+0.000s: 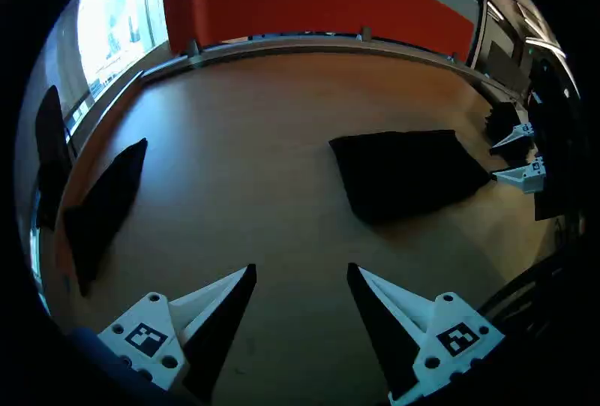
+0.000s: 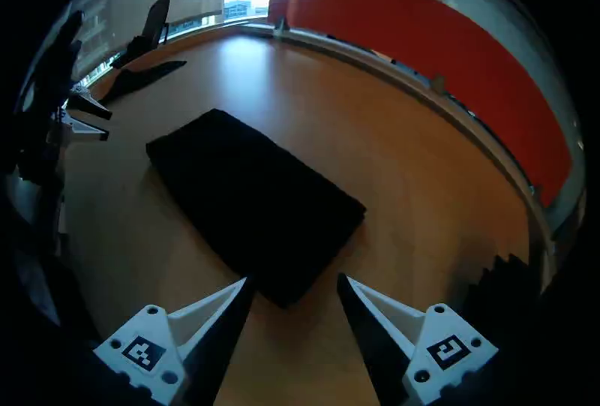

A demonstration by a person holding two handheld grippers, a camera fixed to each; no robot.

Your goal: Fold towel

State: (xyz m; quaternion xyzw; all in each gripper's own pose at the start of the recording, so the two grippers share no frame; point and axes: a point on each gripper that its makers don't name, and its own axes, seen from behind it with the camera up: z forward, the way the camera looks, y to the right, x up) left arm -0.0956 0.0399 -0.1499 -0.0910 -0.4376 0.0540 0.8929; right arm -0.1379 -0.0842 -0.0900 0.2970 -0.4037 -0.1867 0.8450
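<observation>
The left claw [image 1: 301, 267] and right claw [image 2: 293, 278] are released and empty. The towel [image 2: 251, 199] lies as a flat rectangle on the tabletop [image 2: 420, 181], immediately ahead of the right claw. Folding appears complete or nearly so.

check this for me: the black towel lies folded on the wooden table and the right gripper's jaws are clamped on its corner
Not quite. The right gripper view shows the right gripper open, its jaws apart and clamping nothing. The black towel does lie folded on the wooden table.
</observation>
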